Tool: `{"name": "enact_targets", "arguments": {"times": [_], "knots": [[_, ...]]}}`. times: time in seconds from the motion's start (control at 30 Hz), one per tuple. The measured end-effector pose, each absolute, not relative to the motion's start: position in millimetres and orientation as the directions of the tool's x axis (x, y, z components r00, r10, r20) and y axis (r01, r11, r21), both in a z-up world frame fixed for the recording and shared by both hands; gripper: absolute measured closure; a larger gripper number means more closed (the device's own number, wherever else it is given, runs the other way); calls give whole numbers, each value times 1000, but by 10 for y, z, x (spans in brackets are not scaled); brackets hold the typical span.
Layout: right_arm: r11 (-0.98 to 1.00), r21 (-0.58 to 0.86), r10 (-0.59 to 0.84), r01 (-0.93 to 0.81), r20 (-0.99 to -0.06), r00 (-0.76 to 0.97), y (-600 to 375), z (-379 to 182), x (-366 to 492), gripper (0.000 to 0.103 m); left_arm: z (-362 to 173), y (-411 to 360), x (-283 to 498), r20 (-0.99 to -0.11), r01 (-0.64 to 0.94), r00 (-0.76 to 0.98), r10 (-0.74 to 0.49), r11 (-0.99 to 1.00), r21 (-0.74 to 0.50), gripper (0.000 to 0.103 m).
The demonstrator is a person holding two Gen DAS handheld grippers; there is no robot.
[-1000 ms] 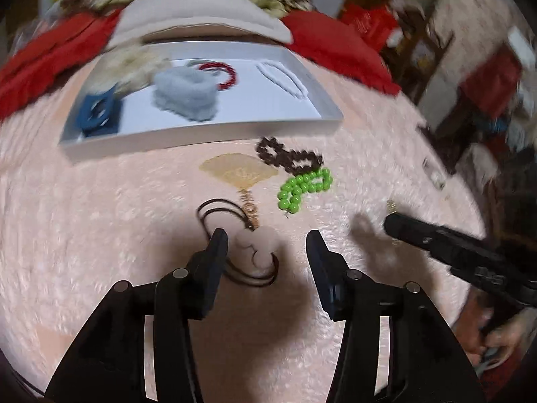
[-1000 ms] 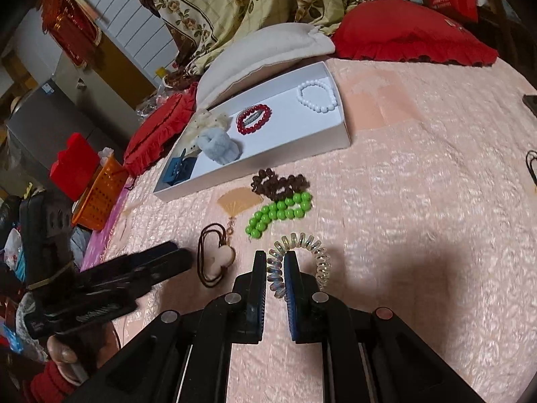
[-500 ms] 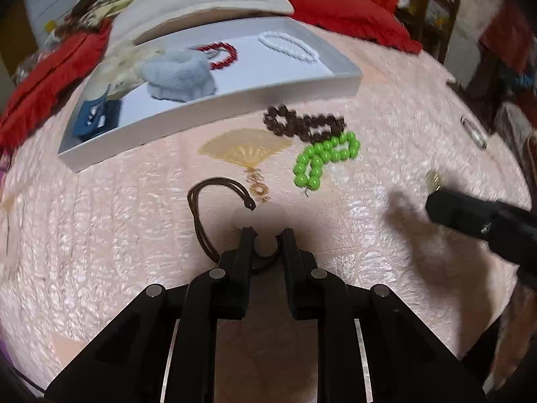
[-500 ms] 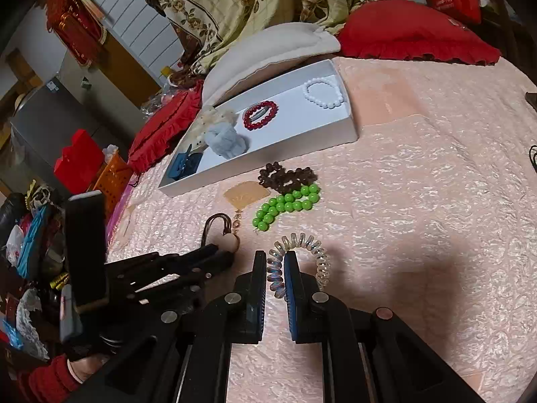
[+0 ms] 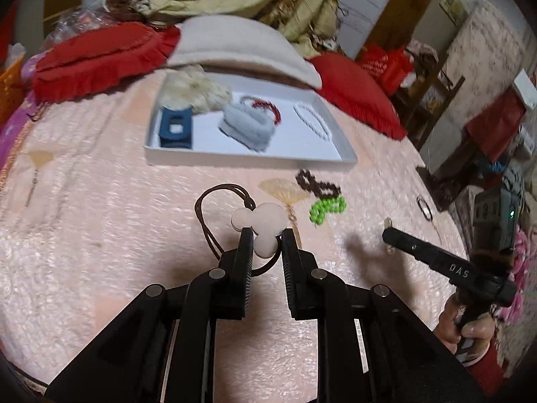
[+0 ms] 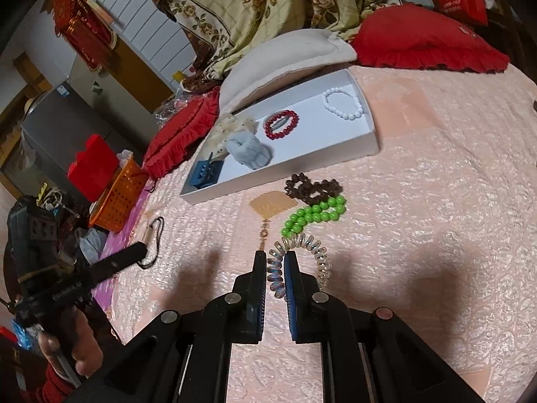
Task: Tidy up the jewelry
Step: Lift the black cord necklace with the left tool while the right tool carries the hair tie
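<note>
My left gripper (image 5: 265, 235) is shut on a pale pink pendant (image 5: 266, 226) with a dark brown cord (image 5: 208, 221) and holds it lifted above the pink bedspread. My right gripper (image 6: 276, 258) is shut on a clear spiral hair tie (image 6: 317, 252), low over the bedspread. A white tray (image 5: 248, 159) (image 6: 335, 154) lies ahead, holding a white bead bracelet (image 6: 342, 104), a red bead bracelet (image 6: 281, 123), a grey fluffy scrunchie (image 6: 248, 149) and a blue clip (image 6: 204, 173). A green bead bracelet (image 6: 313, 216), a brown bead bracelet (image 6: 312, 188) and a tan fan charm (image 6: 272, 206) lie between tray and grippers.
Red cushions (image 6: 426, 43) and a cream pillow (image 6: 285, 60) lie behind the tray. An orange basket (image 6: 117, 198) stands off the bed's left edge. A second fan charm (image 5: 38, 161) lies at the far left. A small dark ring (image 5: 424, 206) lies near the bed's right edge.
My left gripper closed on the pink pendant and has lifted it off the bedspread, cord trailing. My right gripper stays shut on the spiral hair tie, nearly still.
</note>
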State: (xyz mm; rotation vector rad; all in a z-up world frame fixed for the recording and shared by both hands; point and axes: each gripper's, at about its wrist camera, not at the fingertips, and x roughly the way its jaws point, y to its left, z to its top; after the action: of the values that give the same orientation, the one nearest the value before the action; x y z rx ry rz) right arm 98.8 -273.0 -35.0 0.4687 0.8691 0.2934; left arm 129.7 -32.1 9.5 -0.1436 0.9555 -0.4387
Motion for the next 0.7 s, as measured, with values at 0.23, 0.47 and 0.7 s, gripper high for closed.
{"name": "enact_targets", "arguments": {"times": [0.23,0.47,0.7], "knots": [[869,487,429,-91,-647,631,-2672,-120,1144,93,271,-233,1467,-754,297,521,-401,913,-280,87],[880,465,409,-93,-646,645,-2724,76,1697,93,380,-339,1948,-758,304,554,-344,931,-200,87],[890,454,386,-43,-700,600,-2753,-105,2399,93,90,-527,2583,-813,281,512,-275,949,-145,87]]}}
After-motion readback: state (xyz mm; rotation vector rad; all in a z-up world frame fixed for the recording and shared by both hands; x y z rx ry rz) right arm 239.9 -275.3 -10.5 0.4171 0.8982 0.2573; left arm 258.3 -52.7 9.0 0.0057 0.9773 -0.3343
